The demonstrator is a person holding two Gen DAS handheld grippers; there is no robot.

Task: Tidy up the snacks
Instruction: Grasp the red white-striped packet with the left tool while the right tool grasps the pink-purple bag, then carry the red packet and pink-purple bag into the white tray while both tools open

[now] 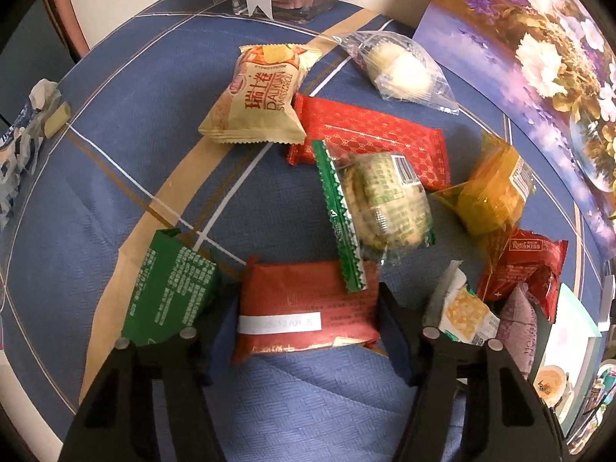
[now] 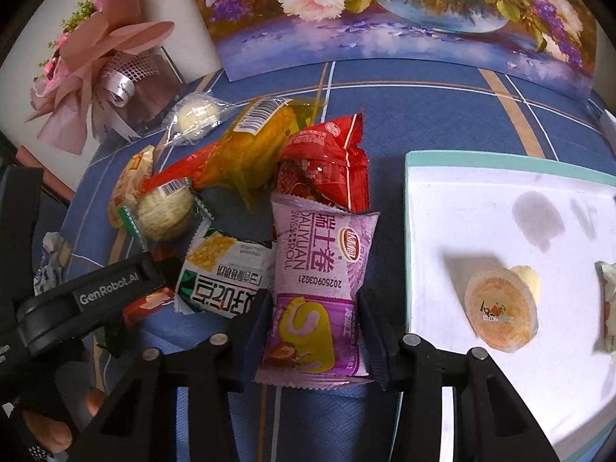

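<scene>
Several wrapped snacks lie in a pile on a blue tablecloth. In the left wrist view my left gripper (image 1: pixel 306 308) has its jaws on both sides of a dark red packet (image 1: pixel 304 308) with a white date strip, touching its edges. A green-edged clear cookie pack (image 1: pixel 373 204) overlaps that packet's top. In the right wrist view my right gripper (image 2: pixel 313 319) is closed on a purple Swiss roll packet (image 2: pixel 315 292). The left gripper's black body (image 2: pixel 88 300) shows at the left. A white tray (image 2: pixel 442 231) with a jelly cup (image 2: pixel 500 312) lies to the right.
Around the pile: a cream Swiss roll packet (image 1: pixel 261 96), a long red packet (image 1: pixel 377 138), a yellow packet (image 1: pixel 489 188), a green packet (image 1: pixel 169 288), a clear bag of white sweets (image 1: pixel 396 69). A flower painting (image 2: pixel 385 11) and pink bouquet (image 2: pixel 100 61) stand behind.
</scene>
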